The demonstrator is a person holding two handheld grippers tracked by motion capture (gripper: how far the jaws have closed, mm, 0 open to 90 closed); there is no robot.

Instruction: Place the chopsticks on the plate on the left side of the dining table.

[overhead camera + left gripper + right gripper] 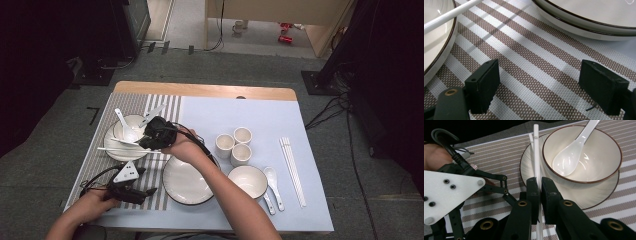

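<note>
Chopsticks (536, 152) — seemingly two — pinched by right hand-held gripper (538, 185); left hand-held gripper (539, 85) spread — three cups (234, 144).

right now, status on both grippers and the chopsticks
Right gripper shut on white chopsticks, over plate rim beside bowl. Left gripper open, empty, on striped mat. Nothing blocking.

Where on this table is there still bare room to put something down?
Bare: the blue cloth behind the three cups, and its strip right of the loose chopsticks. Crowded: the striped mat, with bowl, plate and both grippers.
</note>
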